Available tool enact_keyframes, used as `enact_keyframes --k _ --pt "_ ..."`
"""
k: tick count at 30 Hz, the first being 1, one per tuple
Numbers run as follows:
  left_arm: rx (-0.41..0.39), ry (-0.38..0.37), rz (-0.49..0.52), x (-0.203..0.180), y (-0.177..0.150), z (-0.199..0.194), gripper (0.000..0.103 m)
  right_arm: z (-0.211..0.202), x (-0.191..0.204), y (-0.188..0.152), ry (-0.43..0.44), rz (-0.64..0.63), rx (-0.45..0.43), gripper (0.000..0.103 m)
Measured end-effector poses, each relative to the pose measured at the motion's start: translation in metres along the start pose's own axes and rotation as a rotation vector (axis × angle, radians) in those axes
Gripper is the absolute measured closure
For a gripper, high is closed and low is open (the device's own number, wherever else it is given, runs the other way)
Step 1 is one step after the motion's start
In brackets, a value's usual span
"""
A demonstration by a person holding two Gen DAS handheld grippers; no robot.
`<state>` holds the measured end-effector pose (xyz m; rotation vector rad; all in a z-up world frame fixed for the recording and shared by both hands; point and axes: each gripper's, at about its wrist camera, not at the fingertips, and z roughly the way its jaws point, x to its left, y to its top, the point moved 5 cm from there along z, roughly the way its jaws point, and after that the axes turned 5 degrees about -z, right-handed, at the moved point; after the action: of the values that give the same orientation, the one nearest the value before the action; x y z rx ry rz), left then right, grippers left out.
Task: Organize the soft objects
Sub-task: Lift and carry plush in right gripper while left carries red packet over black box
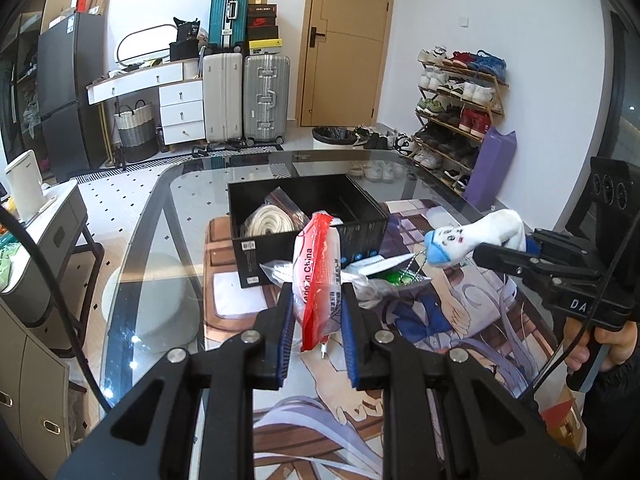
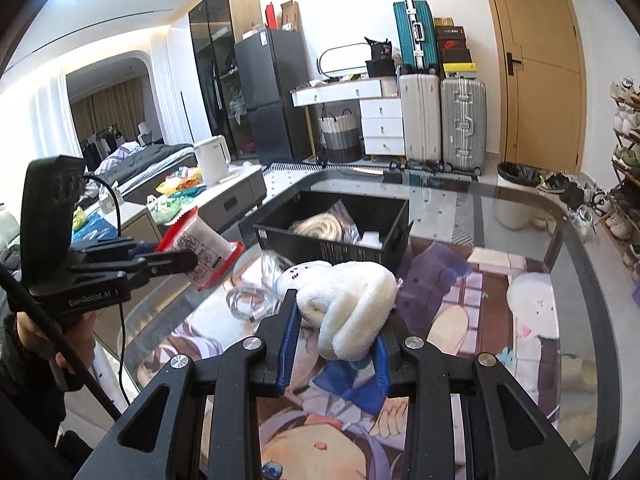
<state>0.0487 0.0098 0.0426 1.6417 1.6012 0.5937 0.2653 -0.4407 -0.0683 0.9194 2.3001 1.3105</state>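
Glass-topped table (image 1: 152, 216) with a printed cartoon mat (image 1: 452, 320), in a lived-in room: suitcases (image 1: 244, 96), a white drawer unit (image 1: 180, 112) and a shoe rack (image 1: 460, 112) lined the far wall.

Item one: black bin (image 1: 308, 216), standing on the mat, divided by an inner wall. I saw a coil of pale cord (image 1: 268, 220) and a clear bag in the left compartment; the right one looked mostly bare from my left camera.

Item two: red-and-white plastic packet (image 1: 320, 276), pinched between the blue pads of my left tool (image 1: 316, 312), lifted clear of the table and hanging just before the bin's near wall.

Item three: white plush toy (image 2: 348, 304) with a small printed face, clamped in my right tool (image 2: 334, 344), also off the table, near the bin's right corner.

Item four: loose clear wrappers and a green thing (image 1: 396, 278), lying on the mat just in front of the bin, not yet sorted.

Handling note, as I judged it: both loads were soft and would sag, so each wanted carrying well over the rim before any release, one tool at a time, to keep the two from crowding above the bin. The packet's dangling tail risked snagging the near wall; a higher approach seemed wise.
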Motion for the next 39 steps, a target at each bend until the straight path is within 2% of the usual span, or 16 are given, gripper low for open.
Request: enact_keyframes --k 20,39 --pt "-0.027 0.013 -0.019 0.012 0.03 0.019 0.084 0.007 -0.005 0.045 0.004 -0.006 -0.063 0.071" --pt "-0.037 0.023 -0.015 0.019 0.058 0.046 0.084 0.034 -0.012 0.069 -0.001 0.006 -0.057 0.071"
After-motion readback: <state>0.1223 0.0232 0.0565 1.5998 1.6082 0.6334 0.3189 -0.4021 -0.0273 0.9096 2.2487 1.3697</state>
